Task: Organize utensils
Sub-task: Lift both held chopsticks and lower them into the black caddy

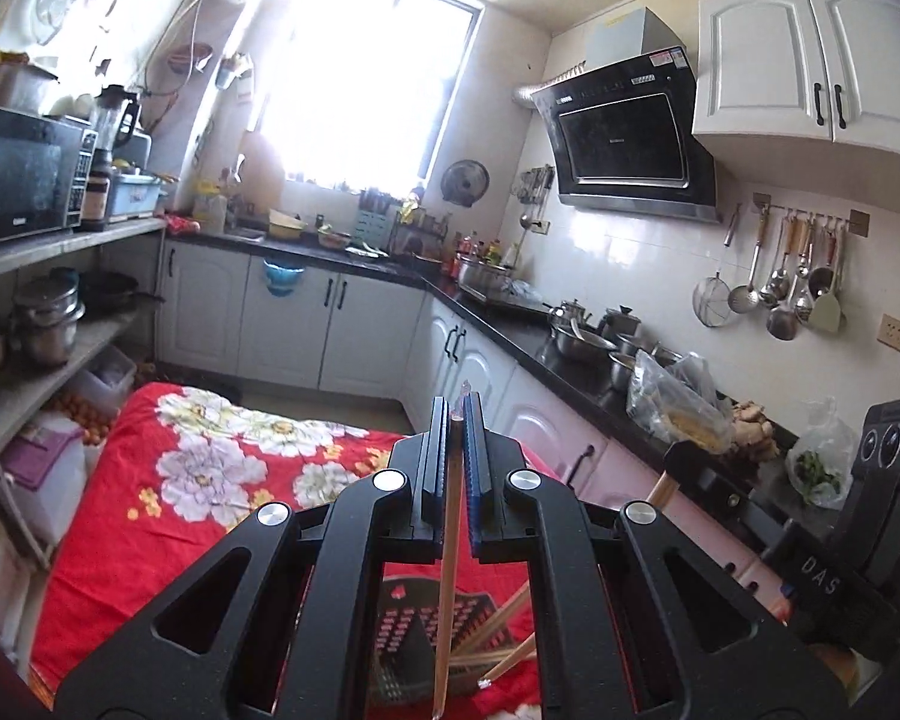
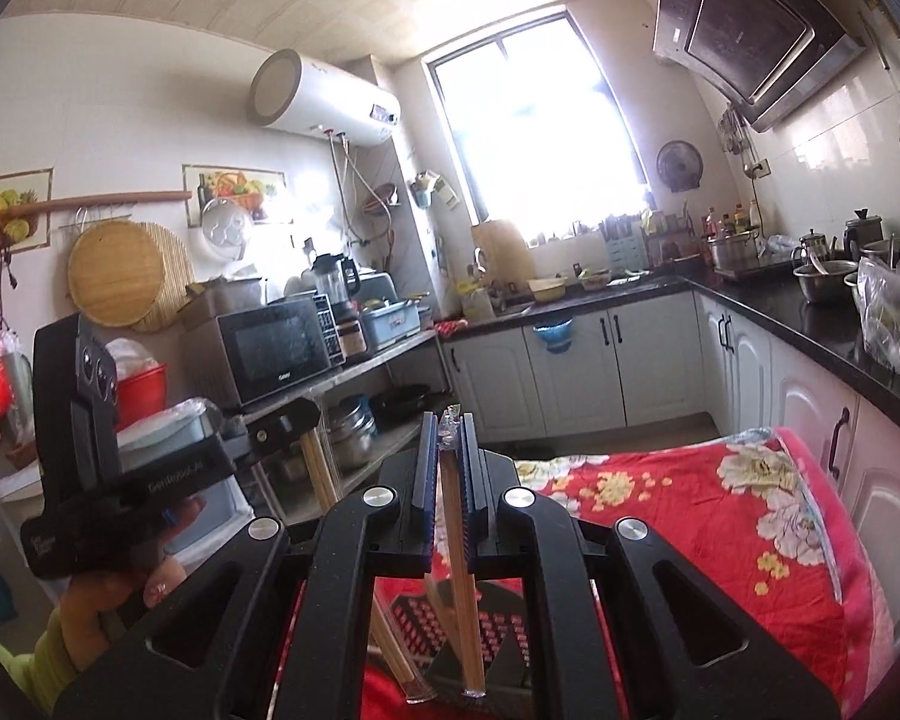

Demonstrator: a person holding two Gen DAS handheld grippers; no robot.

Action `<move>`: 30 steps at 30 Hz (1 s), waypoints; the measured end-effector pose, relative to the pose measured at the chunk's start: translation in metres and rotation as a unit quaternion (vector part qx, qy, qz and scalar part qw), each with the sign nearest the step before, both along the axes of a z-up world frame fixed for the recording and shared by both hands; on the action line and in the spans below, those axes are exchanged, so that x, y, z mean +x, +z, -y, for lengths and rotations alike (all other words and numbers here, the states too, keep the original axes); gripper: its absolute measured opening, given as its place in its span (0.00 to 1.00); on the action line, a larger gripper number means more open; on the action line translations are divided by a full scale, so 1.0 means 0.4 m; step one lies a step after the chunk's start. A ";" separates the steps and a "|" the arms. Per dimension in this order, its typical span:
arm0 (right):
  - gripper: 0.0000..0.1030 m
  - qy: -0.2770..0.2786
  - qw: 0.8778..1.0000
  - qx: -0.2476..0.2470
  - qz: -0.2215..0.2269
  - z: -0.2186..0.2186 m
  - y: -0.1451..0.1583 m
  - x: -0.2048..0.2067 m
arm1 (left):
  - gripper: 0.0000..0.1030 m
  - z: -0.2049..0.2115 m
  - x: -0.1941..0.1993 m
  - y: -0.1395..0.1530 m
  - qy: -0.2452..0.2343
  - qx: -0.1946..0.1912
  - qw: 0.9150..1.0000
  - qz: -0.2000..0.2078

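Note:
My left gripper [image 1: 457, 408] is shut on a wooden chopstick [image 1: 447, 570] that hangs down between its fingers toward a black perforated holder [image 1: 414, 630]. Other chopsticks [image 1: 507, 657] lie in that holder. My right gripper [image 2: 448, 420] is shut on another wooden chopstick [image 2: 465, 576] above the same black holder [image 2: 498, 630], where more chopsticks [image 2: 390, 654] rest. Both grippers are raised above a table with a red flowered cloth [image 1: 210, 480]. The right gripper's body shows at the right of the left wrist view [image 1: 870, 540], and the left one at the left of the right wrist view [image 2: 108, 450].
The red cloth [image 2: 720, 510] covers the table below. A black countertop [image 1: 570, 354] with pots, bowls and plastic bags runs along the right. White cabinets [image 1: 354, 324] stand beyond the table. Shelves with a microwave [image 1: 24, 174] and pots are on the left.

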State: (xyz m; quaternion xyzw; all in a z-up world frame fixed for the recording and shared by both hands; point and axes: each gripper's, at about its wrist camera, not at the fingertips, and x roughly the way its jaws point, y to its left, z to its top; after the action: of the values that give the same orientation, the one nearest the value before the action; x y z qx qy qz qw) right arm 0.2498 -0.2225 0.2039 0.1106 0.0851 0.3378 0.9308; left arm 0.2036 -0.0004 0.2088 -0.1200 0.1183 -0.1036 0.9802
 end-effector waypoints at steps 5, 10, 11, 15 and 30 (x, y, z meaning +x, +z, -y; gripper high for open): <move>0.07 -0.019 1.000 0.005 0.009 -0.003 -0.002 0.034 | 0.02 0.004 0.026 -0.005 0.014 0.003 1.000 0.007; 0.07 -0.027 1.000 0.011 -0.005 0.003 -0.028 0.079 | 0.02 0.005 0.050 -0.022 0.028 -0.002 1.000 0.012; 0.07 -0.028 1.000 0.012 -0.007 0.002 -0.034 0.085 | 0.02 0.004 0.055 -0.028 0.031 -0.004 0.999 0.012; 0.07 -0.029 0.999 0.015 -0.017 0.001 -0.062 0.109 | 0.02 0.001 0.072 -0.052 0.040 -0.010 0.999 0.009; 0.07 -0.068 0.997 -0.016 0.011 -0.018 -0.146 0.116 | 0.02 0.013 0.114 -0.184 0.046 -0.019 0.999 -0.021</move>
State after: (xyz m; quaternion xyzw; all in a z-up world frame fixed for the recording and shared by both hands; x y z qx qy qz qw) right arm 0.2961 -0.2154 0.1454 0.0973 0.0729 0.2730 0.9543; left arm 0.2493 -0.0058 0.1353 -0.1460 0.1314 -0.0581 0.9788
